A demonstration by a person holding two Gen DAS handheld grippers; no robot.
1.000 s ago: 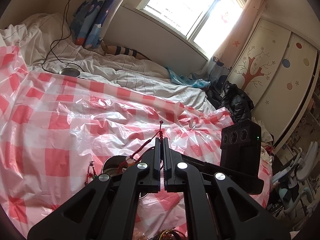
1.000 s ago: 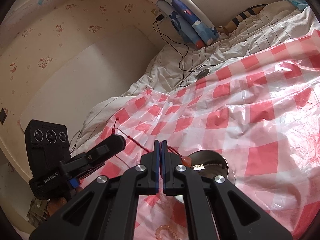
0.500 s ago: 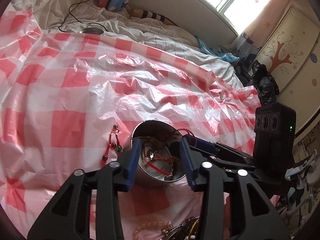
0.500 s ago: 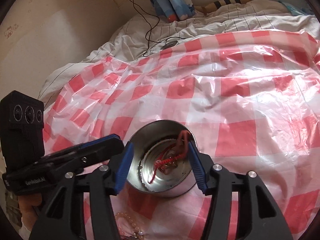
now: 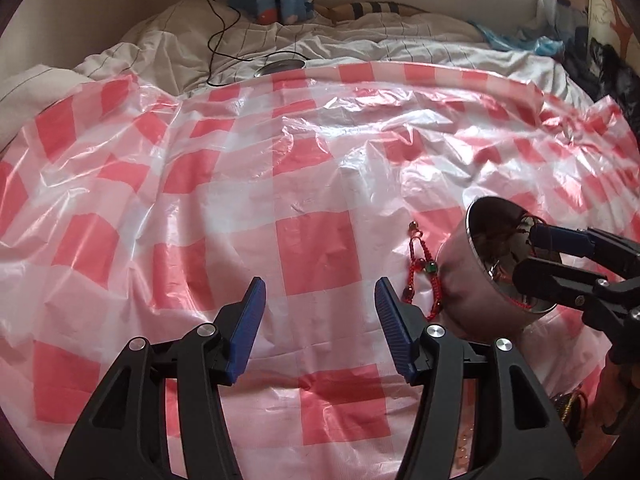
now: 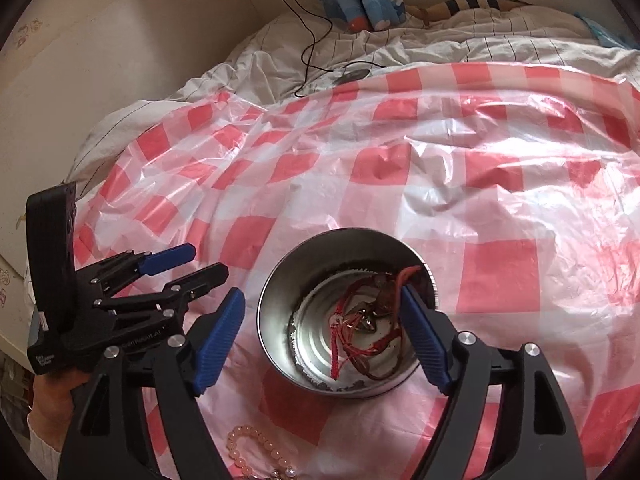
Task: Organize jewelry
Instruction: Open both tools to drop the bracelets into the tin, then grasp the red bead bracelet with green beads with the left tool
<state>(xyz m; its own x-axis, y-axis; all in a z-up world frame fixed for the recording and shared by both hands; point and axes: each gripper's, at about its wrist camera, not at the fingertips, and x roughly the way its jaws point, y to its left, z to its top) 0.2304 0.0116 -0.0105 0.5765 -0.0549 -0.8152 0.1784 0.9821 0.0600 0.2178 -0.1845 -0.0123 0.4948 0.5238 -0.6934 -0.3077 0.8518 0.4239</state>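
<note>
The right gripper (image 6: 320,336) is positioned over the steel bowl (image 6: 280,280), jaws opening and empty, the red cord bracelet (image 6: 352,328) being deposited inside. The left gripper (image 5: 320,320) is also opening, unloaded, presumably for the red beaded strand (image 5: 420,272) lying just beside the bowl.

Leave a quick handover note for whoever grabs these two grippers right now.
Left gripper: jaws opening, nothing between them, over the checked sheet.
Right gripper: jaws opening, straddling the metal bowl, holding nothing.
Done: red cord bracelet lies in the bowl.
Left: red beaded string beside the bowl, pink bead bracelet in front of it.
</note>
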